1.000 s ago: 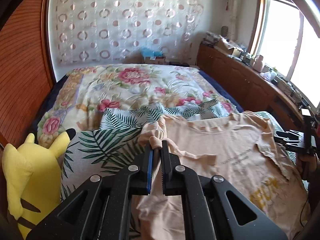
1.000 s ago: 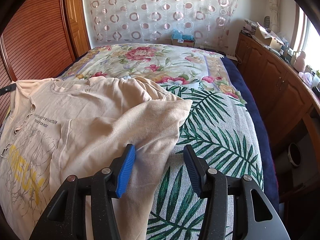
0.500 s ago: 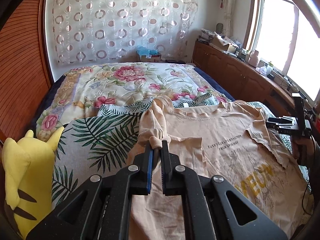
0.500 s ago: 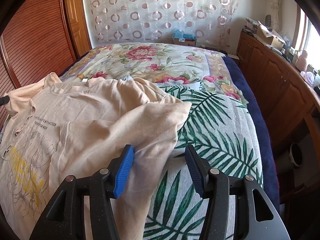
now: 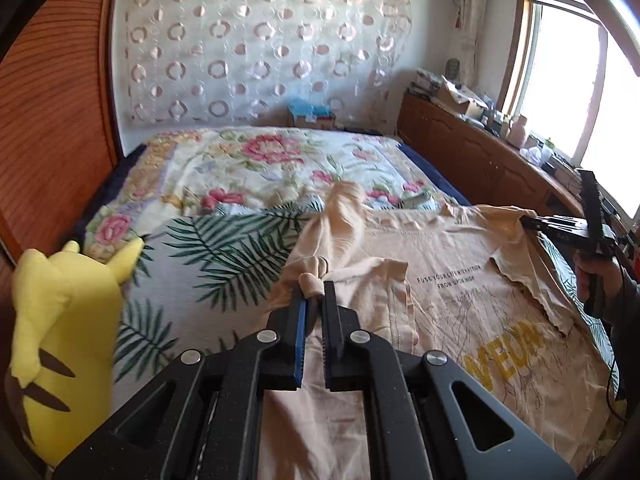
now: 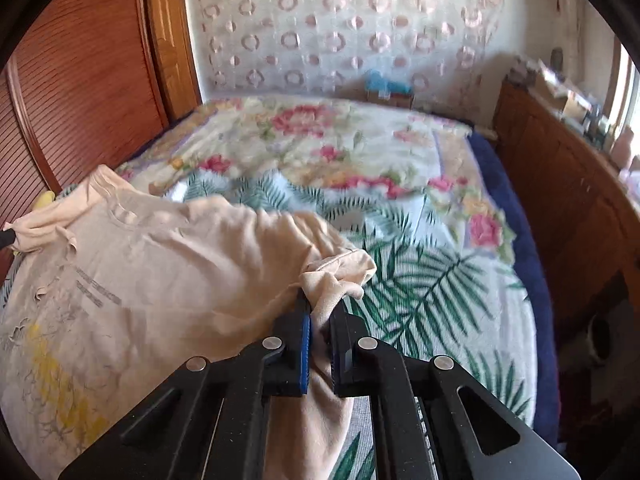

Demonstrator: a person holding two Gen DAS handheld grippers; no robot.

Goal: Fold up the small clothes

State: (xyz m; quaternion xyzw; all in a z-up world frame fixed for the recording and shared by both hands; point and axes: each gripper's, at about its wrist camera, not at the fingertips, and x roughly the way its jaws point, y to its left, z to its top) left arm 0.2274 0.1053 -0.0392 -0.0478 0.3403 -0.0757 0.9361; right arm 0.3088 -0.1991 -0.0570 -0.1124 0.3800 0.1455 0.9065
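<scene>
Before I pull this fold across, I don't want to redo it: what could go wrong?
1. Each gripper, left and right, pinches only a small bunch of the shirt, so it may slip out.
2. The left sleeve is twisted and could fold in creased.
3. The plush sits close and might catch the cloth.

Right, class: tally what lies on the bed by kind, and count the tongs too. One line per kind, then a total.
Beige T-shirt: 1
Yellow plush toy: 1
Floral quilt: 1
Palm-leaf blanket: 1
Tongs: 2, left tongs and right tongs, each shut on the shirt
Total: 6
</scene>
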